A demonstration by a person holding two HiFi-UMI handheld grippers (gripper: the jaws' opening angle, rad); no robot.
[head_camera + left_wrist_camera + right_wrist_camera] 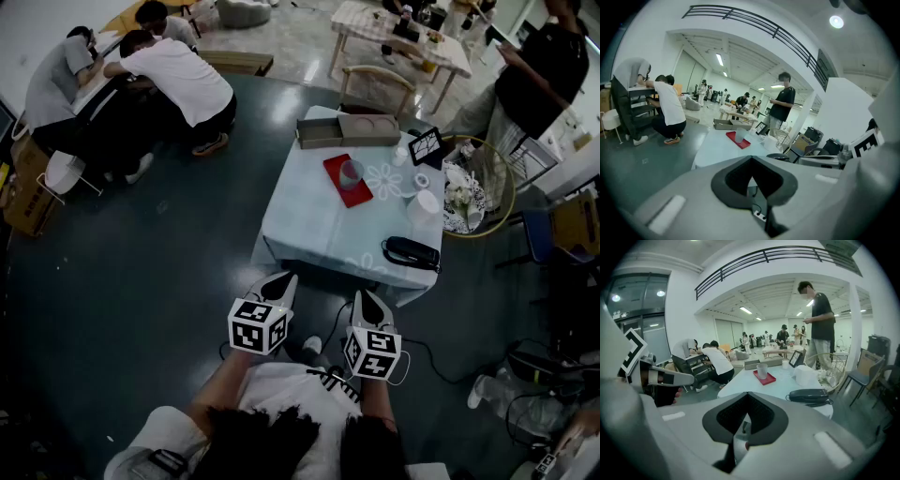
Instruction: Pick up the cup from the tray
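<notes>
A translucent cup (351, 172) stands upright on a red tray (359, 194) near the middle of a table covered in pale blue cloth (309, 230). Both grippers hang in front of the table's near edge, well short of the cup. My left gripper (281, 284) and my right gripper (367, 302) point toward the table, jaws together and empty. In the left gripper view, the cup (740, 135) and tray (736, 141) show far beyond the shut left gripper (751, 161). The right gripper view has the cup (762, 370) on the tray (767, 378) past the shut right gripper (747, 398).
Also on the table are a flat cardboard box (348, 129) at the far edge, a black case (411, 252) near the front right corner, a white container (424, 205) and a small marker stand (426, 146). A wire basket (480, 187) stands right of it. People crouch at left (178, 80); one stands at right (539, 70).
</notes>
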